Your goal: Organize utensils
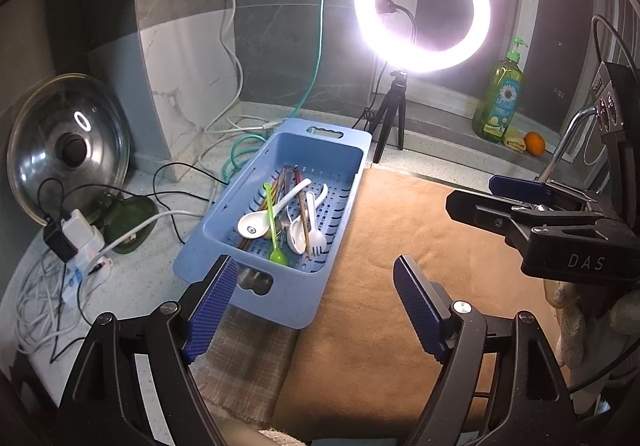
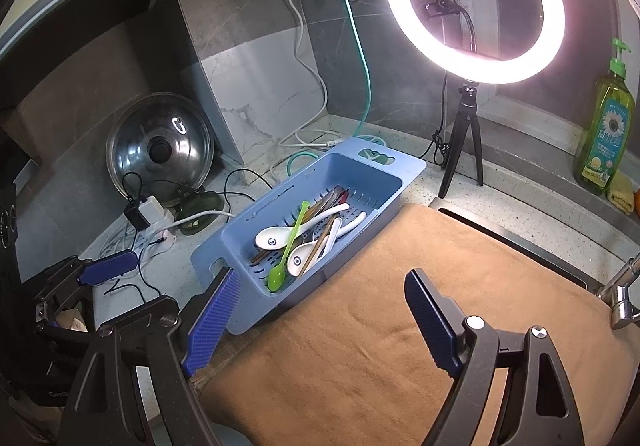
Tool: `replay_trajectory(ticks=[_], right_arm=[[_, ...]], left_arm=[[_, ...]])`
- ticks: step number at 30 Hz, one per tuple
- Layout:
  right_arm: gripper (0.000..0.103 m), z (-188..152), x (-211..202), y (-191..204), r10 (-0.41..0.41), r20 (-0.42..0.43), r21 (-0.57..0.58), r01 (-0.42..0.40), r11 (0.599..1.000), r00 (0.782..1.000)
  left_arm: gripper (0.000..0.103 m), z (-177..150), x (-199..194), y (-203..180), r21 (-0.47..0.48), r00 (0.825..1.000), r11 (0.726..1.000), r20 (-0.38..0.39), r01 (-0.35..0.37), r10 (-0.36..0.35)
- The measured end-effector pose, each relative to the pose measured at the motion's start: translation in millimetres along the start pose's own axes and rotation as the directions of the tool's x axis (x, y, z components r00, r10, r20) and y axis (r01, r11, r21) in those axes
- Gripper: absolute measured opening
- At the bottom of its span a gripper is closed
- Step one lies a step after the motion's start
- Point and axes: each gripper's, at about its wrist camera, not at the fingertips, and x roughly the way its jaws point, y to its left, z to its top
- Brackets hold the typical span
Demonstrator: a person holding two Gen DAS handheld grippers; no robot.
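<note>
Noted at far left: tangle of white and black cables with white power strip (image 1: 80, 242), on the speckled counter beside the glass pot lid with black knob (image 1: 70, 146). Risk judged: a low sweep of the left tool could snag a cable and drag the strip.

Left gripper (image 1: 312, 306) held apart, empty, hovering just short of the near rim of the pale blue perforated plastic basket (image 1: 288, 298). Task items all inside that basket: white ceramic spoons (image 1: 256, 224), lime-green long-handled plastic spoon (image 1: 274, 230), white plastic fork (image 1: 316, 230), brown wooden chopsticks (image 1: 304, 222), piled crosswise and overlapping.

Hazards judged from pile: closing on one handle could pinch a neighbour too; lifting a lower piece could tip a ceramic spoon over the side and chip it. Glazed handles likely slippery between ribbed pads.

Tan cloth (image 1: 400, 246) lay right of basket, bare; soft surface, so placed pieces might roll.

Right gripper (image 2: 320, 318) also apart, empty, above the cloth's near edge. Both tools close together: collision possible if both reached into the basket.
</note>
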Motion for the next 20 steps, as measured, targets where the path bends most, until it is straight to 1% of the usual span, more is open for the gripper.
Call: replay_trajectory(ticks=[12, 20], right_arm=[[0.082, -3.5, -0.1, -1.3, -0.009, -0.002, 0.002, 0.009, 1.0, 1.0], [0.082, -5.4, 2.4, -6.7, -0.014, -0.01, 0.014, 0.014, 1.0, 1.0]], left_arm=[[0.081, -1.9, -0.9, -2.6, 0.0, 1.0, 1.0, 0.001, 0.0, 0.0], [0.081, -0.9, 0.3, -6.4, 0.022, 1.0, 1.0, 0.011, -0.001, 0.001]])
